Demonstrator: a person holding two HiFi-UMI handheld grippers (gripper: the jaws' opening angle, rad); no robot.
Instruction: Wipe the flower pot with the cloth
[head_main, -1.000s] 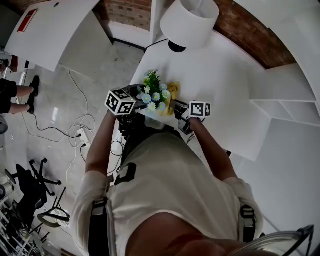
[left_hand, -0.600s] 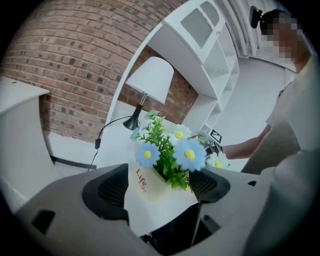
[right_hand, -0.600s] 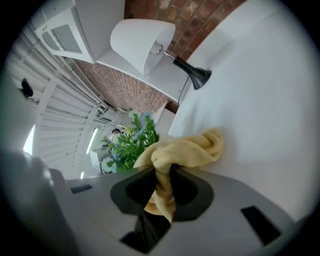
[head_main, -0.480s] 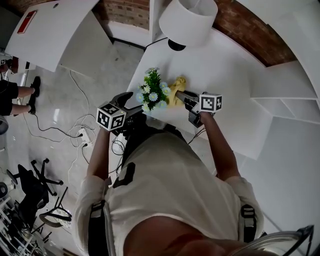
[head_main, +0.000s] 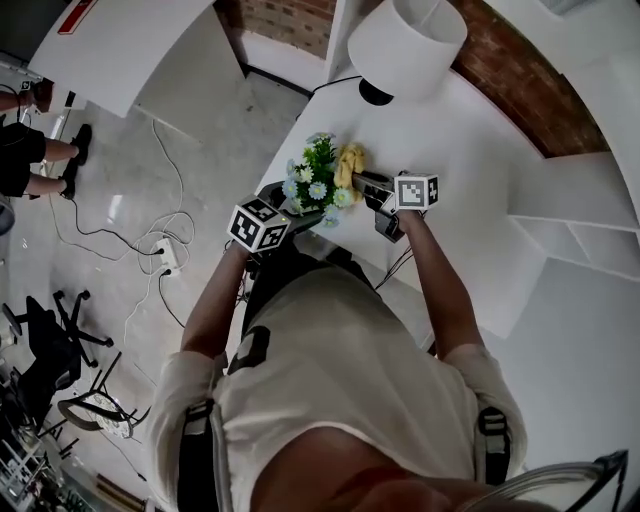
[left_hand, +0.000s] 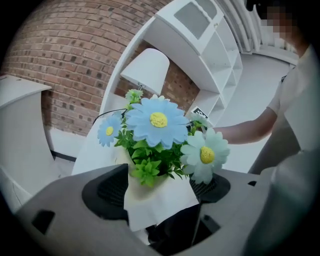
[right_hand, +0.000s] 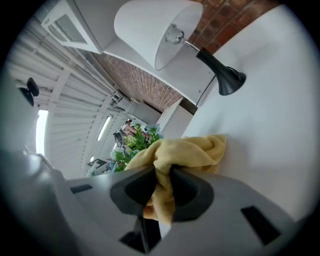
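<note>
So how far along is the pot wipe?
Done: the left gripper is clamped on the white flower pot with blue and white flowers, and the right gripper is shut on the bunched yellow cloth. In hand: the cloth sits beside the flowers in the head view; contact with the pot can't be seen. Left: the wiping itself.

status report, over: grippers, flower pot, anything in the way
Left gripper shut on flower pot. Right gripper shut on yellow cloth, bunched beside the flowers; contact with pot not visible. Lamp farther back, clear.
</note>
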